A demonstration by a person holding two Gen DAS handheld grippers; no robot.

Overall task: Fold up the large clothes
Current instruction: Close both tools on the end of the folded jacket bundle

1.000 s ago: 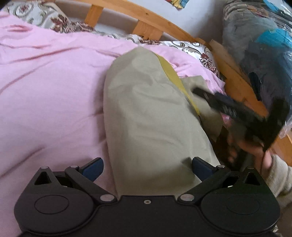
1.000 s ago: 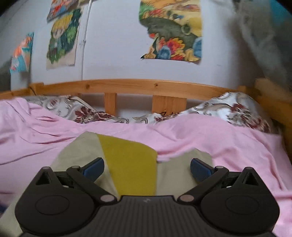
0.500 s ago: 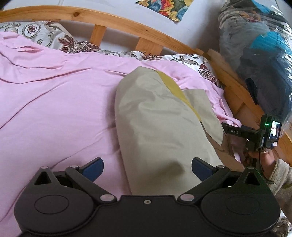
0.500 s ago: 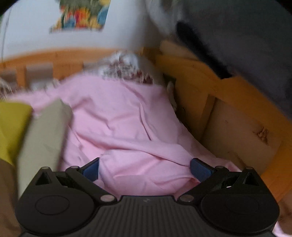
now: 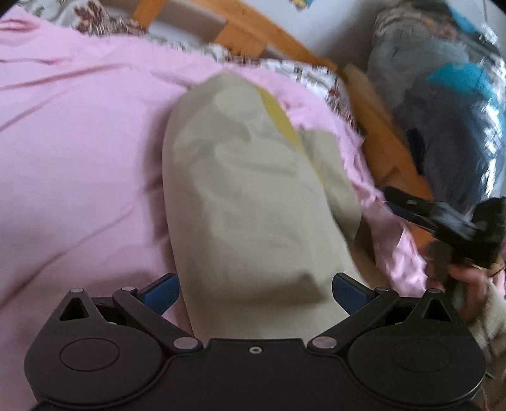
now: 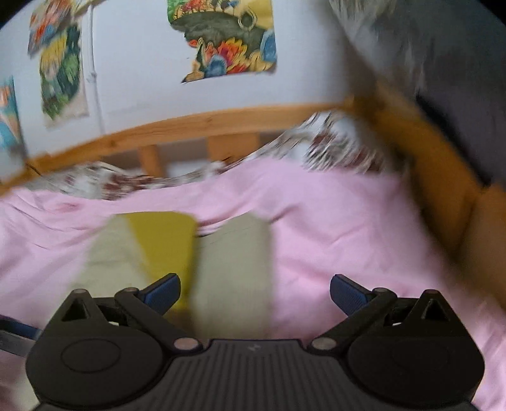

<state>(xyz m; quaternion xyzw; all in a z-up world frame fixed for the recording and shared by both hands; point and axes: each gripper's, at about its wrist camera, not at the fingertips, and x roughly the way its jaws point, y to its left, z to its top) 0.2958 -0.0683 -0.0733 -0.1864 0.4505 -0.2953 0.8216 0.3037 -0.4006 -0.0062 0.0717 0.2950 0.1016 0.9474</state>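
Beige garment (image 5: 253, 202) on pink sheet (image 5: 79, 142), no legible writing

Left tongs (image 5: 255, 292) spread wide over folded beige-and-yellow cloth garment (image 5: 249, 202) on pink bedsheet (image 5: 79, 164); right tongs (image 5: 442, 218), hand-held, at three o'clock.

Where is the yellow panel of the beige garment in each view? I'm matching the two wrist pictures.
Left wrist view: yellow panel is a thin diagonal strip right of the garment's upper middle, centre of picture.
Right wrist view: yellow panel is a broad patch left of centre, above the left fingertip.
Shared landmark: wooden headboard rail beyond the pink sheet.
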